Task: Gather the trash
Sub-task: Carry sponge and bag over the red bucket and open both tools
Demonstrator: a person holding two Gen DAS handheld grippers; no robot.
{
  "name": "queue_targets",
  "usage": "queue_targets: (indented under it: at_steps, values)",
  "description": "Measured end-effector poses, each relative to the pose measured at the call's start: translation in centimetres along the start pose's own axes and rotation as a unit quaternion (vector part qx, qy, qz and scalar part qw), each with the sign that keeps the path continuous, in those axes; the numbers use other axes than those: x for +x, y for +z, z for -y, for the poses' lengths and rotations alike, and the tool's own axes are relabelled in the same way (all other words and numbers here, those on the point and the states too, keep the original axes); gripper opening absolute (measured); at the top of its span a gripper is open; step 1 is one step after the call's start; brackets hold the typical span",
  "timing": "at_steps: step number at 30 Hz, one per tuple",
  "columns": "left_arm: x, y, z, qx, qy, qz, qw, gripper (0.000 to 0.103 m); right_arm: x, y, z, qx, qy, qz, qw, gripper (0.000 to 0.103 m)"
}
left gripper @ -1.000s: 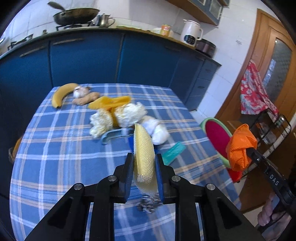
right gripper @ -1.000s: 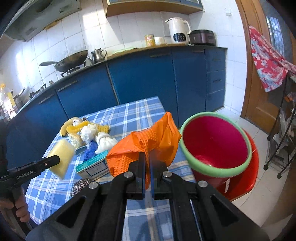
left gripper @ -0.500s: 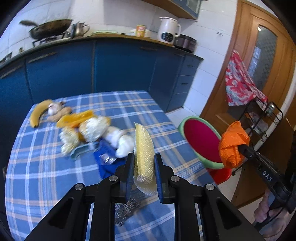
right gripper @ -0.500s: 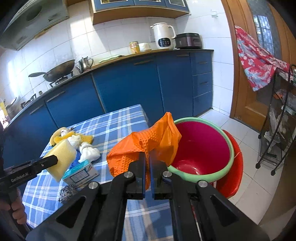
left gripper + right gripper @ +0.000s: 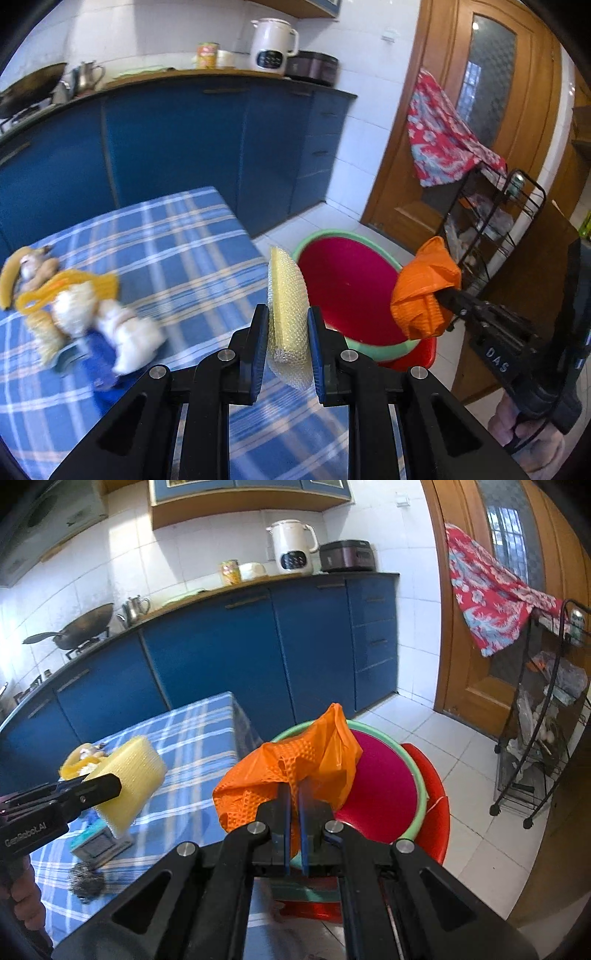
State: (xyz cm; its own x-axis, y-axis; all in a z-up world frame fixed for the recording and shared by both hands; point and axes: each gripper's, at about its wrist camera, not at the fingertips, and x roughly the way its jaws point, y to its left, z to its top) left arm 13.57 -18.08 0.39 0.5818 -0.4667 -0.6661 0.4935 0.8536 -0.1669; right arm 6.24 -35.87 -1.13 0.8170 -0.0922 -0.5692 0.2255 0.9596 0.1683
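- A yellow sponge wrapped in bubble film (image 5: 288,314) is seen upright and pale; an orange plastic bag (image 5: 291,771) is seen crumpled, with a dimpled texture.
- Against the frame half a second back, both items have been carried from over the checked tabletop (image 5: 177,258) toward the red bin with a green rim (image 5: 347,288), now at 1 o'clock of the sponge.
- The left claw (image 5: 286,343) is clamped on the sponge, held above the tabletop edge.
- The right claw (image 5: 293,812) is pinched nearly together on the bag, held over the bin.
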Motion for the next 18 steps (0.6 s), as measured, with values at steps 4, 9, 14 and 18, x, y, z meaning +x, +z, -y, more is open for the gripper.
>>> queue_targets:
  at_steps: [4,9,14,18]
  values:
    - [2.9,0.6,1.5,0.009,-0.011,-0.017,0.9998,0.021,2.2,-0.3,2.1,0.012,-0.009,-0.018,1.0,0.006]
    - [5.8,1.0,3.2,0.022,-0.019,-0.033,0.999,0.021,4.5,-0.9,4.3,0.029,-0.016,-0.039,0.999,0.007]
    - [7.7,1.1,4.3,0.032,-0.022,-0.045,0.9982,0.021,5.9,-1.5,5.7,0.039,-0.019,-0.05,0.998,0.011]
    - [8.8,1.0,4.8,0.036,-0.025,-0.054,0.9976,0.021,6.1,-1.8,6.3,0.042,-0.018,-0.046,0.998,0.032]
